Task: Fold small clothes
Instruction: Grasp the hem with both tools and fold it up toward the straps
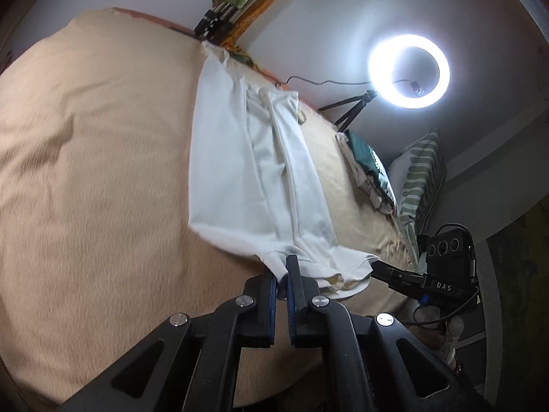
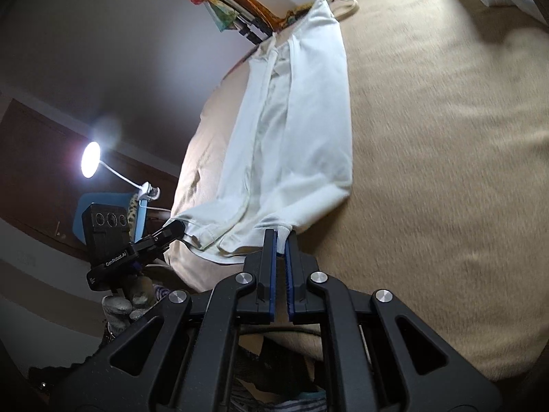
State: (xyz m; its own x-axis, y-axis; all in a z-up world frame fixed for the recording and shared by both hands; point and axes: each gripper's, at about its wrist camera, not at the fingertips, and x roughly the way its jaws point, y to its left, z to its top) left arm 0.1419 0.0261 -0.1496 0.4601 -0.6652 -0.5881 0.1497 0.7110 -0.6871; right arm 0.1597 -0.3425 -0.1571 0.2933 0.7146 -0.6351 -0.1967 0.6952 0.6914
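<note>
A small white garment [image 1: 240, 171] lies stretched lengthwise on a beige blanket [image 1: 96, 158], its sides folded in toward the middle. My left gripper [image 1: 281, 271] is shut on its near hem at one corner. My right gripper [image 2: 280, 240] is shut on the near hem at the other corner, where the garment [image 2: 295, 120] shows again on the blanket [image 2: 446, 171]. Each gripper shows in the other's view: the right one [image 1: 377, 267] at the garment's right corner, the left one [image 2: 175, 228] at its left corner.
A lit ring light [image 1: 408, 70] on a tripod stands beyond the bed. Pillows and folded cloth [image 1: 370, 168] lie at the bed's right side. A desk lamp [image 2: 91, 159] and a blue chair [image 2: 103, 199] stand to the left. Framed items [image 2: 233, 3] lean on the wall.
</note>
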